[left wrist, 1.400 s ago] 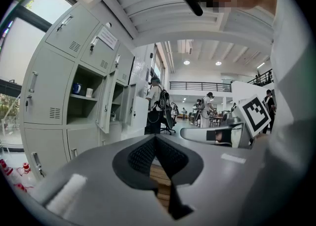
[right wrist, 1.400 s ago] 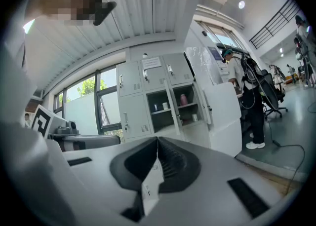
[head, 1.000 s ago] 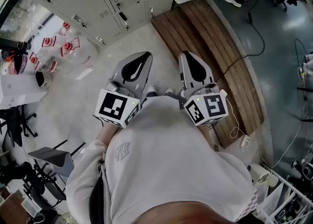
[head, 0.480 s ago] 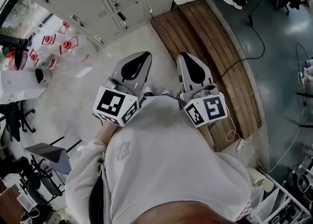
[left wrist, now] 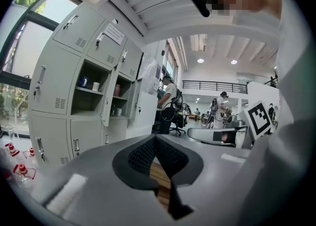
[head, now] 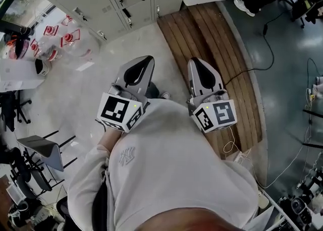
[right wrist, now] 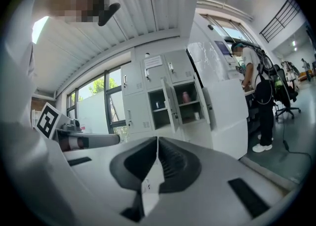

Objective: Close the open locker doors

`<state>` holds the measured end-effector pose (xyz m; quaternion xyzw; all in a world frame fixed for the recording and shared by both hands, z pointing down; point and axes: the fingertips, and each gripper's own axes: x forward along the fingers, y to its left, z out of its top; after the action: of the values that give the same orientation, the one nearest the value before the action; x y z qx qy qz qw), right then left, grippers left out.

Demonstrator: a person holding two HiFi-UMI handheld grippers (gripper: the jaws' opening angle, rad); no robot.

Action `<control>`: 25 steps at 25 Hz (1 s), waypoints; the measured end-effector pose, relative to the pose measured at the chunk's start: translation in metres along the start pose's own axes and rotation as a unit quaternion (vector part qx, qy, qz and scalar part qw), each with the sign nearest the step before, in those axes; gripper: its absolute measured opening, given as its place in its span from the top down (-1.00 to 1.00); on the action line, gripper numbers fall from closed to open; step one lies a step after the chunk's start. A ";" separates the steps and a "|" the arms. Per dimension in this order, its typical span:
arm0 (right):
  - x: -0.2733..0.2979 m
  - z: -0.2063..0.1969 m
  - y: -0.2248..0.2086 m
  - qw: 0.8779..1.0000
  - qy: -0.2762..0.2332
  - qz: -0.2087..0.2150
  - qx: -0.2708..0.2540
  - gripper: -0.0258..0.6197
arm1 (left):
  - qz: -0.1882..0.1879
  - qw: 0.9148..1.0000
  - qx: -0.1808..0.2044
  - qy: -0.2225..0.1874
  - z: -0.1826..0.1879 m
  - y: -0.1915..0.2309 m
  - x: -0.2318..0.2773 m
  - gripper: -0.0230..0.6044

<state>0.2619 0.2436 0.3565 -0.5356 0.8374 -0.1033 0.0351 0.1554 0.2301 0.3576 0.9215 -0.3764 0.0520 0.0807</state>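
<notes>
Left gripper (head: 143, 61) and right gripper (head: 196, 62) sit side by side at the chest, fingers on both shut tip to tip, nothing held. Lockers (head: 118, 0) well ahead. Head view catches only shut doors; both gripper views show open doors (left wrist: 109, 96) one row up.

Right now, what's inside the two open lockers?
Left open locker: a small blue item and a white cup on the shelf. Right open locker: a pink bottle above, a white container below. The ajar door between them hides part of the interiors.
</notes>
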 end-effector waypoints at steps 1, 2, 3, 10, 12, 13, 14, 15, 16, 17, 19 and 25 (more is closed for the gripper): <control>0.002 -0.004 -0.002 1.000 0.005 0.004 0.004 0.88 | 0.005 1.000 -0.001 0.001 -0.001 0.002 0.000 0.93; 0.005 -0.008 -0.003 1.000 0.010 0.007 0.009 0.88 | 0.011 1.000 -0.003 0.002 -0.001 0.004 0.000 0.93; 0.009 -0.011 -0.005 1.000 0.013 0.012 0.013 0.88 | 0.018 1.000 -0.007 0.001 -0.001 0.009 0.001 0.93; 0.074 -0.004 -0.014 0.999 0.015 0.036 0.008 0.88 | 0.047 0.999 -0.012 -0.009 0.014 0.063 0.025 0.93; 0.098 0.003 -0.019 0.999 0.015 0.038 0.006 0.88 | 0.052 0.998 -0.012 -0.015 0.024 0.085 0.036 0.93; 0.110 0.007 -0.022 0.999 0.014 0.039 0.005 0.88 | 0.053 0.998 -0.009 -0.018 0.030 0.095 0.042 0.93; 0.122 0.011 -0.024 0.999 0.012 0.040 0.004 0.88 | 0.053 0.998 -0.005 -0.020 0.037 0.105 0.048 0.93; 0.134 0.016 -0.026 0.999 0.008 0.041 0.002 0.88 | 0.052 0.998 -0.001 -0.022 0.042 0.114 0.054 0.93; 0.145 0.021 -0.028 0.999 0.004 0.041 0.000 0.88 | 0.051 0.998 0.002 -0.023 0.048 0.123 0.059 0.93; 0.156 0.025 -0.030 0.999 -0.002 0.040 -0.002 0.88 | 0.051 0.998 0.005 -0.025 0.052 0.132 0.064 0.93; 0.176 0.032 -0.035 0.999 -0.012 0.037 -0.002 0.88 | 0.050 0.998 0.008 -0.030 0.060 0.150 0.072 0.93; 0.223 0.034 -0.045 0.999 -0.015 0.031 0.005 0.88 | 0.058 0.998 0.000 -0.028 0.064 0.193 0.092 0.93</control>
<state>0.2132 0.0194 0.3447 -0.5106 0.8525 -0.0986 0.0536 0.0874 0.0189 0.3301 0.8994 -0.4309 0.0313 0.0670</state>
